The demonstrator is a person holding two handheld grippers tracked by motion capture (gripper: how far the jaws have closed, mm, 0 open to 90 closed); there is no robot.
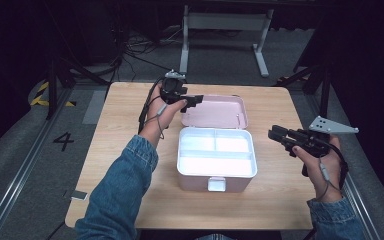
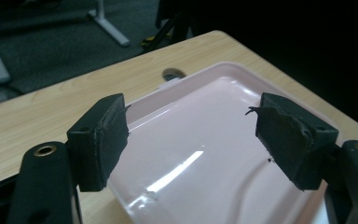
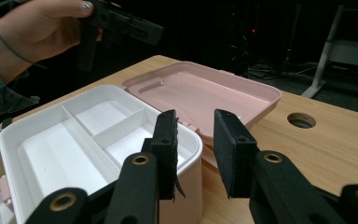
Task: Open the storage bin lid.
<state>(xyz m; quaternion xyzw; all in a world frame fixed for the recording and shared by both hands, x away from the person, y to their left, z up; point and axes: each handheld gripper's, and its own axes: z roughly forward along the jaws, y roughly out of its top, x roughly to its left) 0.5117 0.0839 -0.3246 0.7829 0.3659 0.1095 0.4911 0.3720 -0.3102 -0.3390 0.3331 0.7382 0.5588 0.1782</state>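
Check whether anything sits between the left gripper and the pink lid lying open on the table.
Nothing visible does. The left gripper hovers over the pink lid with its fingers spread and nothing between them; the left gripper view shows bare lid surface straight below.

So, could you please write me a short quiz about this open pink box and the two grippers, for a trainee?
1. True or false: the lid of the box lies flat open on the table.
2. How many compartments does the white tray in the box have? A) two B) three C) five
3. In a few words: is either gripper holding something?

Key
1. True. The lid lies open behind the box, inside facing up.
2. B. Two small compartments at the back, one long one in front.
3. No. The left gripper hangs above the lid with jaws wide and nothing between them; the right gripper, beside the box, is also open and holds nothing.
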